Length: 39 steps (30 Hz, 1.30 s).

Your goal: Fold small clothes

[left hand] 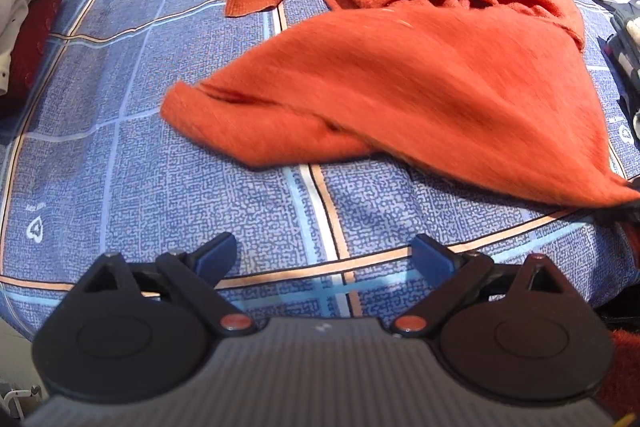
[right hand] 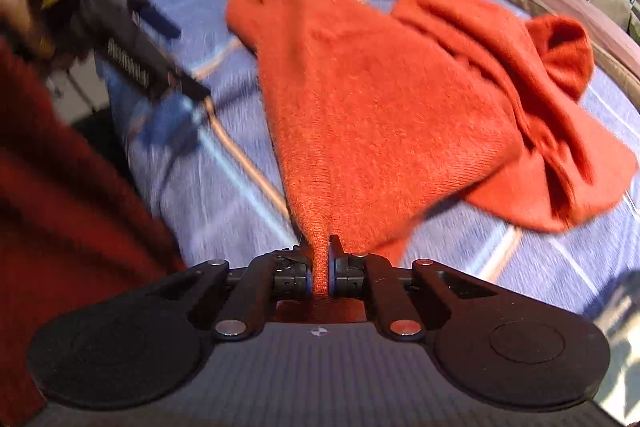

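One corner of the rumpled orange knitted sweater (right hand: 380, 99) on the blue checked bedsheet (left hand: 120, 147) is pinched in my right gripper (right hand: 321, 267); my left gripper (left hand: 324, 255) gapes empty near the sweater's hem. A hard tug could slip it free.

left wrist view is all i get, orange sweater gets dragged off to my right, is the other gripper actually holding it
Observer: Yes. In the right wrist view the right gripper is shut on a bunched corner of the orange sweater, with the fabric pinched between its fingers.
Operator: is it stretched or slack
Observer: Stretched near the grip. It fans out from the fingers in a taut wedge across the blue checked bedspread; the far end lies crumpled.
Operator: can you see my gripper from there
Observer: Yes, the left gripper shows at upper left, open and empty, clear of the sweater.
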{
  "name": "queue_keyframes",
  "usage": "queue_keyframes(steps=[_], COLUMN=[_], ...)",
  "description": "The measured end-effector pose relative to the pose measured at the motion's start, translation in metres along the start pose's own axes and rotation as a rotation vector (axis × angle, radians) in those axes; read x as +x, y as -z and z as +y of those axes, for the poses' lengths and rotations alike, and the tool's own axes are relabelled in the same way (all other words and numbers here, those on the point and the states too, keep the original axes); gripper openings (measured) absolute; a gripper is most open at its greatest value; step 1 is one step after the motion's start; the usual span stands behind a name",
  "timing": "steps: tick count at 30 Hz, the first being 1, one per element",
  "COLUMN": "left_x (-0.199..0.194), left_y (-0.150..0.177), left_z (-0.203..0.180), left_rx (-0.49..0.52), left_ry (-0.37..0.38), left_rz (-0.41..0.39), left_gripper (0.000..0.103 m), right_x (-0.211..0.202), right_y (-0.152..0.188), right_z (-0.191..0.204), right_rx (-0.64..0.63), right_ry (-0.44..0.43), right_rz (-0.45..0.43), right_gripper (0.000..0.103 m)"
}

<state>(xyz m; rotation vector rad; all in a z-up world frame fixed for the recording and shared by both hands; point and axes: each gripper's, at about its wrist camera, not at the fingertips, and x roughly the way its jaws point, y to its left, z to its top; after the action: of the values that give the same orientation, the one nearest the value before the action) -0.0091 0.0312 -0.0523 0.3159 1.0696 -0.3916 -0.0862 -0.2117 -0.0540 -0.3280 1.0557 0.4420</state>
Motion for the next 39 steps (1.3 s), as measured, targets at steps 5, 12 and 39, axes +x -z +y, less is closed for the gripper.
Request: queue_keyframes(steps=[5,12,39], left_x=[0.003,0.003,0.029], left_y=[0.0,-0.001,-0.019], left_z=[-0.001,0.008,0.049], left_rx=[0.012,0.014,0.014], left_ry=[-0.003,-0.016,0.341], left_rz=[0.007,0.005,-0.12], left_gripper=[0.097,0.097,0.028], right_x=[-0.002,-0.004,-0.011], right_y=[0.04,0.058,0.039], right_z=[-0.014,-0.017,-0.056], right_rx=[0.025,0.09,0.458], right_ry=[0.045,0.075,0.021], right_rz=[0.15,0.178,-0.094], right_gripper=[0.011,0.011,0.103])
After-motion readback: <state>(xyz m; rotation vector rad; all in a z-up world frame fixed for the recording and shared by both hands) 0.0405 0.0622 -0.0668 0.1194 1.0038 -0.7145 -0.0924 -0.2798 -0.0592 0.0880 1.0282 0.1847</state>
